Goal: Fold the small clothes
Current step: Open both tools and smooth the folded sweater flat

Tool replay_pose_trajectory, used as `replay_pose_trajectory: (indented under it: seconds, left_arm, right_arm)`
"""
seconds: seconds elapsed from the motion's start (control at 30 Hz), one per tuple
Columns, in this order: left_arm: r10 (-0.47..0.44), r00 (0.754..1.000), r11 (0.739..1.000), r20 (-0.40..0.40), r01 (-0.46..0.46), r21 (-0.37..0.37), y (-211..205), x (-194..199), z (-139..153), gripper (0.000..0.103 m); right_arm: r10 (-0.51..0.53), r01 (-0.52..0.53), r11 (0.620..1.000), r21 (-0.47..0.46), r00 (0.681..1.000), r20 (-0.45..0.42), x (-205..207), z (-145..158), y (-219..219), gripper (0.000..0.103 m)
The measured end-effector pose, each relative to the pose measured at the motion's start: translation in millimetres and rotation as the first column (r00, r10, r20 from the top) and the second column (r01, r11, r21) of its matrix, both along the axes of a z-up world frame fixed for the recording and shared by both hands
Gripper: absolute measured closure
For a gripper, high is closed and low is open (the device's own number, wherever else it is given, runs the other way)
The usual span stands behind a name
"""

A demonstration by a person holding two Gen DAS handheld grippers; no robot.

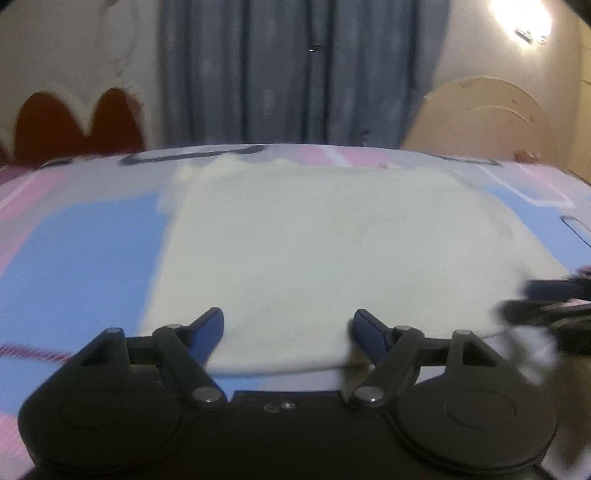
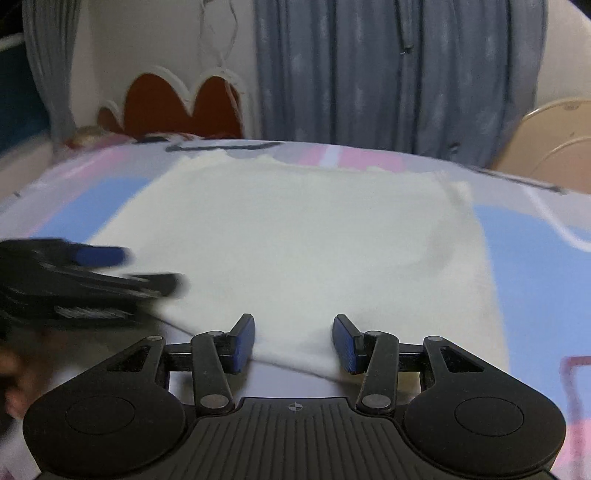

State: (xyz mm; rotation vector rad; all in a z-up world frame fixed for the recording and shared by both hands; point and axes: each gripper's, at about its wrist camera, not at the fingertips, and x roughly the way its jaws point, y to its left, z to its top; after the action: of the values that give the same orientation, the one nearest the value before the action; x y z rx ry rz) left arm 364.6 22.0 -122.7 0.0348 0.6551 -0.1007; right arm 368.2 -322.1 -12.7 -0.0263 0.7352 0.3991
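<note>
A white cloth lies flat on a bed with a pink, blue and white patterned sheet; it also shows in the right wrist view. My left gripper is open, its blue-padded fingers spread over the cloth's near edge. My right gripper is open over the near edge too, further right. The left gripper shows blurred at the left of the right wrist view. The right gripper shows blurred at the right of the left wrist view.
Grey-blue curtains hang behind the bed. A red scalloped headboard shape is at the back left. A beige chair back stands at the back right. A bright lamp glows at the top right.
</note>
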Motion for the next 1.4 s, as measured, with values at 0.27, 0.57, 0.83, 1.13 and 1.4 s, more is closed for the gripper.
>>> replay_pose_trajectory:
  seconds: [0.27,0.57,0.83,1.13,1.4]
  left_arm:
    - [0.041,0.999,0.999,0.007,-0.041,-0.026,4,0,12,0.032]
    - [0.037,0.999,0.999,-0.021,-0.037,0.0,4,-1,1,0.029]
    - [0.031,0.999,1.0,-0.019,-0.031,-0.001,2,-2,-1,0.029]
    - [0.028,0.999,1.0,-0.016,-0.028,-0.011,3,-2,-2,0.029]
    - [0.021,1.0,1.0,-0.019,-0.021,-0.013,6,-2,0,0.029]
  right_arm:
    - [-0.134,0.134,0.991,-0.004,0.991,0.006,-3,15,-39,0.06]
    - [-0.202,0.203,0.979,0.005,0.979,-0.035,8,15,-40,0.076]
    - [-0.219,0.219,0.976,-0.008,0.975,-0.039,10,14,-38,0.076]
    - [-0.238,0.238,0.971,-0.014,0.97,-0.046,3,15,-41,0.076]
    - [-0.227,0.226,0.974,-0.016,0.972,-0.068,3,15,-42,0.076]
